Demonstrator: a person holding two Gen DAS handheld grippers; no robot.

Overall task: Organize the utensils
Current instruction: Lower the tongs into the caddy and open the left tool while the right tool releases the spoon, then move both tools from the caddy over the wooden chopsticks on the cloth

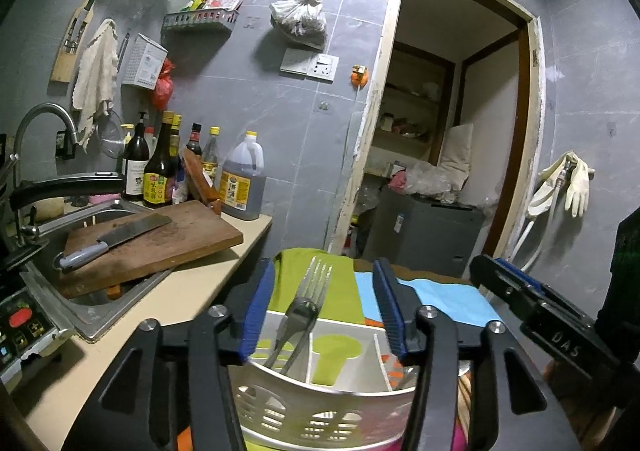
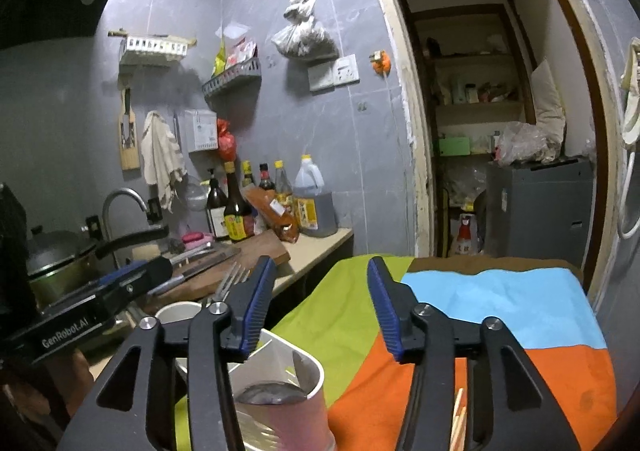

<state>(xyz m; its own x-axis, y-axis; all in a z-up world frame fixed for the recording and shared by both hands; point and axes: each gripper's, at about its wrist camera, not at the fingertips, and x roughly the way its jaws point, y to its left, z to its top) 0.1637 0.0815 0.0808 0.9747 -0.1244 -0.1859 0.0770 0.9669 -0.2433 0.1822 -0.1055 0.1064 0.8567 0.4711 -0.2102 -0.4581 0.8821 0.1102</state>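
Forks stand handle-down in the left compartment of a white divided holder, their tines leaning up over a green, blue and orange cloth on a kitchen table. The left gripper hangs over the holder with its blue-padded fingers spread on either side of the forks, touching neither of them. In the right wrist view, the right gripper hovers above the same cloth with its fingers likewise apart and nothing between them; the rounded white end of the holder sits just below its left finger, and the fork tines show beyond it. Wooden chopstick tips peek out at the lower right, beside the gripper's frame. The left gripper appears there at the left edge.

Beyond the table, a cleaver lies on a wooden cutting board that rests across the sink. Sauce bottles and a large jug line the grey tiled wall, and a tap curves over the sink. An open doorway shows storage shelves.
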